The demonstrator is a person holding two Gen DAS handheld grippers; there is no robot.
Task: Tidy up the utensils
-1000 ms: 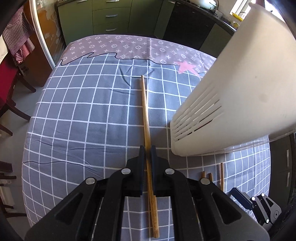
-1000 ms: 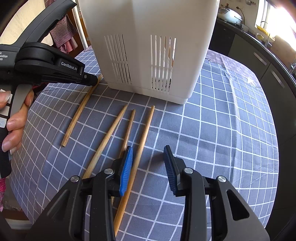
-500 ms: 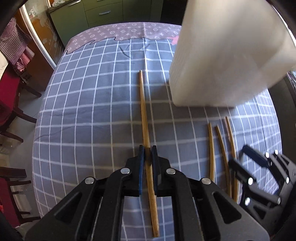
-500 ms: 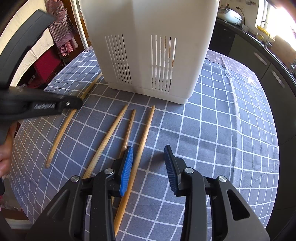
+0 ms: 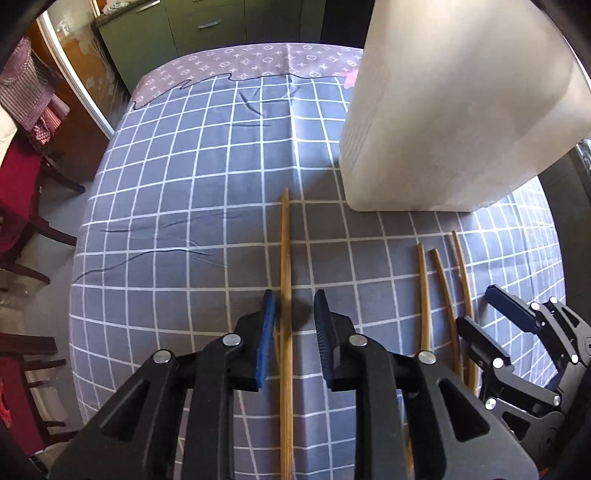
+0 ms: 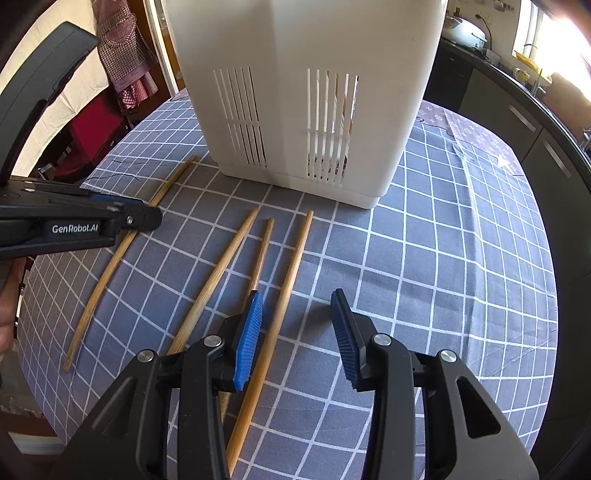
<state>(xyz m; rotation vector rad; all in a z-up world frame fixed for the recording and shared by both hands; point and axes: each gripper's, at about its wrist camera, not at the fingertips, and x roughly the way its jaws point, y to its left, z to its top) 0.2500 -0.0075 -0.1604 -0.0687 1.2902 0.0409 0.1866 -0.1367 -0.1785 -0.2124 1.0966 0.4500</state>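
Note:
A wooden chopstick (image 5: 285, 280) lies on the checked tablecloth between the fingers of my left gripper (image 5: 293, 304), which is open and apart from it. The same chopstick shows in the right wrist view (image 6: 110, 266), lying flat under the left gripper (image 6: 144, 221). Three more chopsticks (image 6: 218, 273) lie side by side in front of a white slotted utensil holder (image 6: 306, 96). My right gripper (image 6: 297, 306) is open and empty, low over the rightmost of the three (image 6: 284, 295). Something wooden stands inside the holder, seen through its slots.
The round table's cloth (image 5: 177, 206) falls away at the left edge, with red chairs (image 5: 18, 206) beyond it. Green cabinets (image 5: 221, 22) stand behind the table. A dark counter (image 6: 517, 110) runs along the right side.
My left gripper has opened and let go of the chopstick, which now lies flat on the cloth, further back from the holder. My right gripper has not moved.

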